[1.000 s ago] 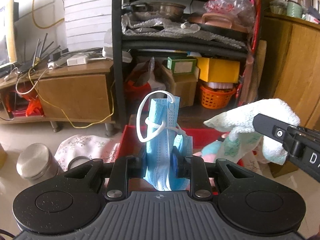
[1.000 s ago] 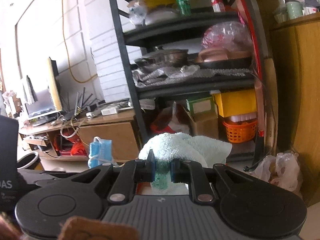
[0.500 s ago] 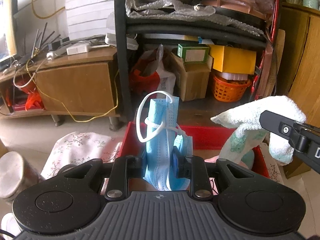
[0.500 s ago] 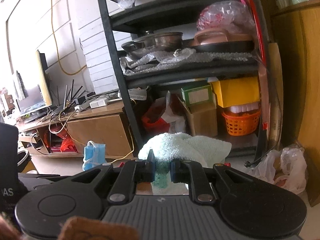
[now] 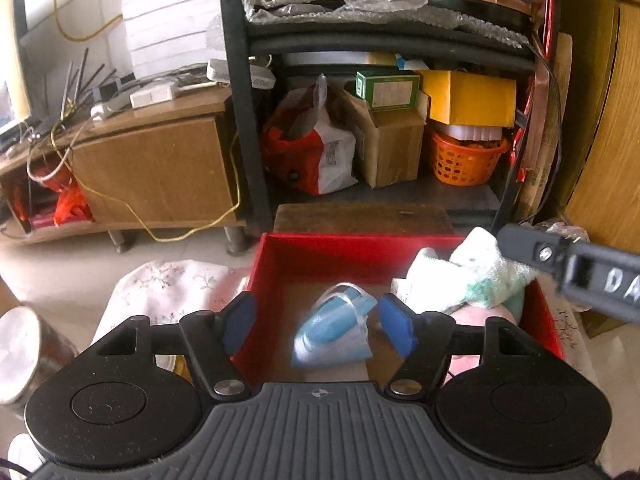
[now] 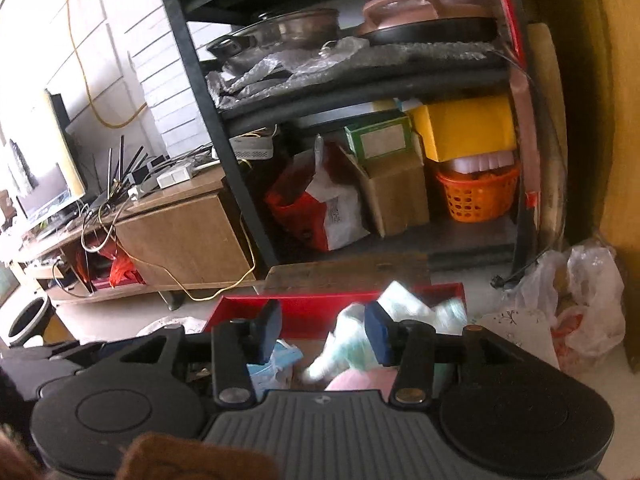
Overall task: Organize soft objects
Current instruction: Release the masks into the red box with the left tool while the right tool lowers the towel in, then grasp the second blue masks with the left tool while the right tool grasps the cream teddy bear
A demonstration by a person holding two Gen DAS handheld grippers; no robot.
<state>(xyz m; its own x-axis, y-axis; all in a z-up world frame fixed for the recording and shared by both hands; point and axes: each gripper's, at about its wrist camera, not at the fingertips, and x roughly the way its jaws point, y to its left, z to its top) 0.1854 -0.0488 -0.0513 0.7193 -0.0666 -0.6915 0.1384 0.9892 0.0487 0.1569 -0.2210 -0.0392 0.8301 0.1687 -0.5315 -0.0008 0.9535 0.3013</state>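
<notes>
A red box (image 5: 312, 252) sits on the floor in front of a black shelf. My left gripper (image 5: 318, 322) is open above it, and a blue face mask (image 5: 332, 334), blurred, lies free between the fingers inside the box. My right gripper (image 6: 324, 336) is open too; the white and green towel (image 6: 404, 312) is blurred, loose over the box's right side. The towel also shows in the left wrist view (image 5: 460, 276), beside the right gripper's finger (image 5: 568, 268). The mask shows in the right wrist view (image 6: 272, 364). Something pink (image 6: 360, 380) lies in the box.
A floral cloth (image 5: 168, 292) lies left of the box, with a metal tin (image 5: 24, 356) further left. A wooden board (image 5: 360, 218) lies behind the box. A black shelf (image 5: 248, 120) holds boxes and an orange basket (image 5: 464, 156). Plastic bags (image 6: 576, 304) lie at the right.
Both grippers have tilted down over the red box and opened. The mask has left the left gripper and the towel has left the right gripper; both are dropping into the box.
</notes>
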